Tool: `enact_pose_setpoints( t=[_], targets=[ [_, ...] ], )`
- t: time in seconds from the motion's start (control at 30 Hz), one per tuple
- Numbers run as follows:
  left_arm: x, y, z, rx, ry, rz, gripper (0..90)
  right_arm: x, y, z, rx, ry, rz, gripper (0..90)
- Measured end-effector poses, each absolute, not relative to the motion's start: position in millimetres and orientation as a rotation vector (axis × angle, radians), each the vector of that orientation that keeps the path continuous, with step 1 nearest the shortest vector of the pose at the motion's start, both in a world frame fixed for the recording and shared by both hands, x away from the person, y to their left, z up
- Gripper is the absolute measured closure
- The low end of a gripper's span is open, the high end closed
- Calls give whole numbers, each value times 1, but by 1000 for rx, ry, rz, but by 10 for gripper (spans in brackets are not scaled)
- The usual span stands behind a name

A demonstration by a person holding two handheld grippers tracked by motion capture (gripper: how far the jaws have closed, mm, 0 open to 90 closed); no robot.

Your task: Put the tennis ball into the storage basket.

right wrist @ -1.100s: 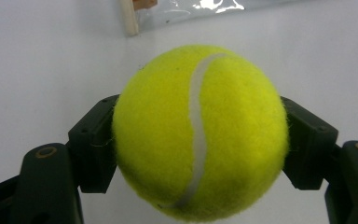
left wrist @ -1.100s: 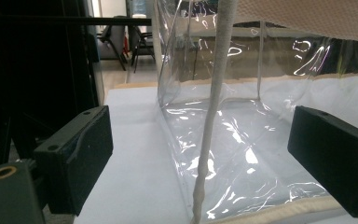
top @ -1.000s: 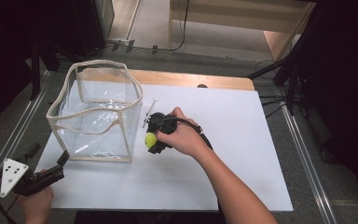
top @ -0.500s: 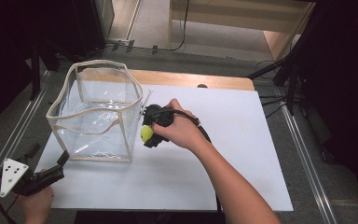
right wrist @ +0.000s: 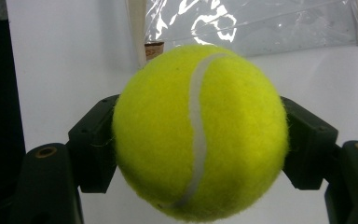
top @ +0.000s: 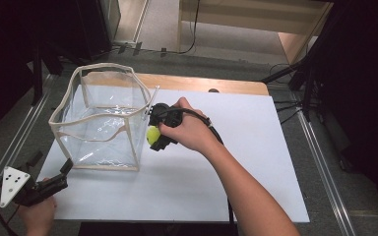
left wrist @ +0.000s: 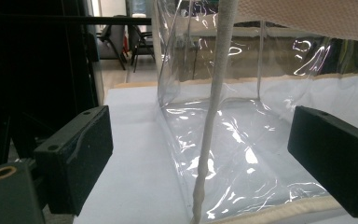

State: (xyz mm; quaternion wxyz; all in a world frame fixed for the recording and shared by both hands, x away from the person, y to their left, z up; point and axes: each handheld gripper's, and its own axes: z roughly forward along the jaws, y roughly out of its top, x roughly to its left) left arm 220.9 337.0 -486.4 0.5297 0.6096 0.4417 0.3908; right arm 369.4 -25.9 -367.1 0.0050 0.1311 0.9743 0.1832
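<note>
Right gripper point(right wrist: 200, 135) fingers are pinching a fuzzy yellow tennis ball point(right wrist: 199, 133) beside the clear plastic bin point(top: 101, 120); left gripper point(left wrist: 205, 154) fingers are sitting spread on the white bench point(top: 256, 147).

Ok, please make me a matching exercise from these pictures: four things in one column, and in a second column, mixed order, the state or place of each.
Things:
1. tennis ball
2. left gripper
3. clear bag
4. right gripper

States or places:
A. jaws open, near the bag's front corner
B. stands open-topped on the white table
C. yellow-green, clamped between two black jaws
D. shut on the ball, beside the bag's right wall

Pairs: 1-C, 2-A, 3-B, 4-D
</note>
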Motion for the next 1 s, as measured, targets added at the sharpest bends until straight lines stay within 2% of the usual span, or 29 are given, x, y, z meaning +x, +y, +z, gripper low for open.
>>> enact_pose_setpoints(
  t=[1.0],
  targets=[
    [221, 337, -486, 1451, 1053, 931, 69, 378, -18, -326, 352, 3060, 529, 239]
  ],
)
